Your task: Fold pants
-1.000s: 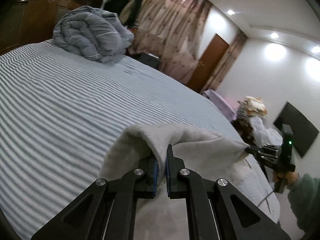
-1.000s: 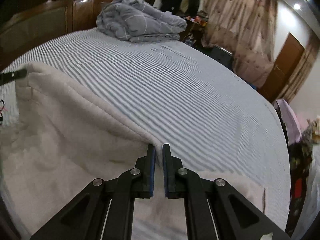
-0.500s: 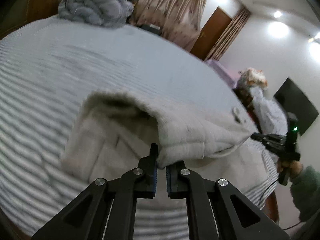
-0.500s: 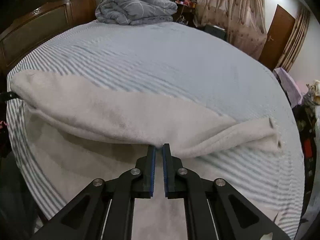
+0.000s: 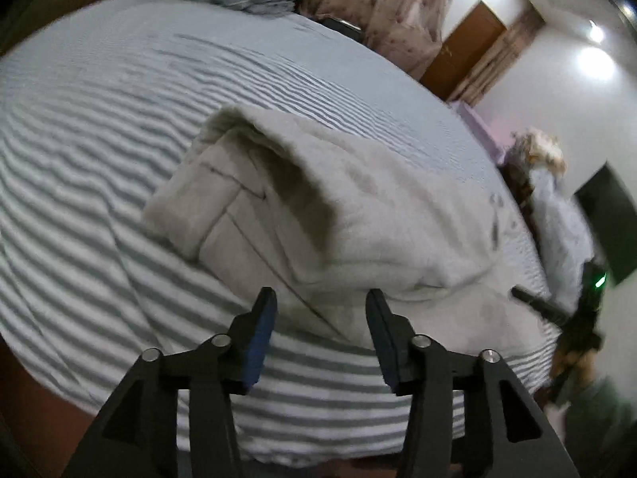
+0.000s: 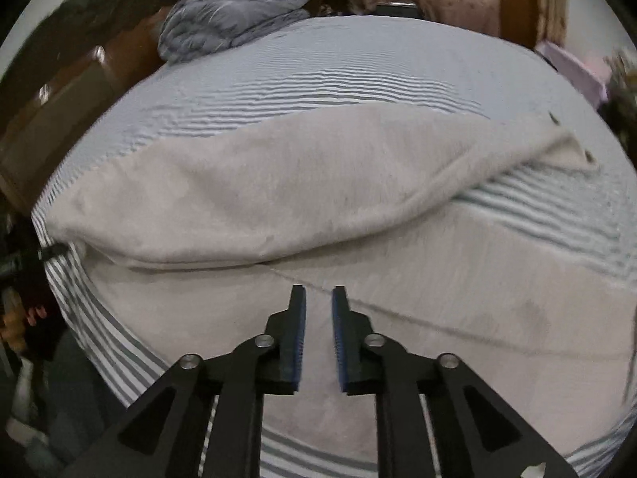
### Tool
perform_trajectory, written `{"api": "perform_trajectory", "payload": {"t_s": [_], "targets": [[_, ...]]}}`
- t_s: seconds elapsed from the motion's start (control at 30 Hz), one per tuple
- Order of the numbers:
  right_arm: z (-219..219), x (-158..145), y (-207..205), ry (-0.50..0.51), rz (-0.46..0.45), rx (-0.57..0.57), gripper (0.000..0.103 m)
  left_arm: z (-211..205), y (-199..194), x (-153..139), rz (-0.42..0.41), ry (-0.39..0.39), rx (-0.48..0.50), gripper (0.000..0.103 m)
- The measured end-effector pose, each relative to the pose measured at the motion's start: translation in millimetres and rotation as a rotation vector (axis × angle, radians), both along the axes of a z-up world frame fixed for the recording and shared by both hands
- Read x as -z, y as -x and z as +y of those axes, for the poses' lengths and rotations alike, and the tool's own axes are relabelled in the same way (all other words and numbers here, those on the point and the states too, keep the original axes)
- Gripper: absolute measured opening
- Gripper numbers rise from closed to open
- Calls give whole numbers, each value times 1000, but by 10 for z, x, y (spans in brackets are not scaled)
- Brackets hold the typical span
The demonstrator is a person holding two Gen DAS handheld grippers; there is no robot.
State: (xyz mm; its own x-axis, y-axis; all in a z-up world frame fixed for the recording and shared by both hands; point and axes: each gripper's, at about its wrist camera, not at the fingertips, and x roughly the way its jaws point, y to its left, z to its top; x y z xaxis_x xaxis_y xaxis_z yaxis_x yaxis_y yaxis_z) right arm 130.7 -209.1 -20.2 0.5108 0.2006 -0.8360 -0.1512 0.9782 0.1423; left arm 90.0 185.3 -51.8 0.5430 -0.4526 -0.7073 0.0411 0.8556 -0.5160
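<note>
Cream fleece pants (image 6: 278, 183) lie folded over on a grey-and-white striped bed sheet (image 6: 338, 75), one layer doubled back over the other, with a strip of sheet showing between the two layers toward the right in the right wrist view. The left gripper (image 5: 320, 310) hovers just short of the near fold; its jaws have just been opening and now stand well apart, with nothing pressed between the blue pads. The right gripper (image 6: 318, 298) hangs over the lower layer of cloth near a seam line; its jaws have also just been opening and show a narrow gap, with no fabric caught in it. In the left wrist view a pocket flap and its stitching face up at the pants' far left end (image 5: 223, 207). A rumpled grey duvet (image 6: 231, 20) sits at the head of the bed, well apart from the pants, against a dark wooden headboard (image 6: 59, 99). Beyond the bed stand patterned curtains (image 5: 382, 12), a brown door (image 5: 466, 51) and a dark screen on the wall (image 5: 609, 215). Nothing lies on the sheet between the grippers and the pants.
</note>
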Motion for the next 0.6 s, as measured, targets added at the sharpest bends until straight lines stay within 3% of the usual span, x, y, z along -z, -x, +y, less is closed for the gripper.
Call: {"api": "perform_trajectory", "payload": {"t_s": [0.2, 0.43, 0.5, 0.6], "targets": [[-115, 106, 118, -196, 43, 90, 32, 50, 74, -63, 20, 268, -68, 58], [-202, 140, 95, -314, 66, 150, 41, -12, -94, 119, 127, 375, -132, 58], [-234, 161, 60, -333, 72, 168, 47, 10, -151, 171, 153, 387, -162, 58], [-268, 182, -58, -346, 89, 197, 48, 63, -212, 217, 167, 403, -209, 58]]}}
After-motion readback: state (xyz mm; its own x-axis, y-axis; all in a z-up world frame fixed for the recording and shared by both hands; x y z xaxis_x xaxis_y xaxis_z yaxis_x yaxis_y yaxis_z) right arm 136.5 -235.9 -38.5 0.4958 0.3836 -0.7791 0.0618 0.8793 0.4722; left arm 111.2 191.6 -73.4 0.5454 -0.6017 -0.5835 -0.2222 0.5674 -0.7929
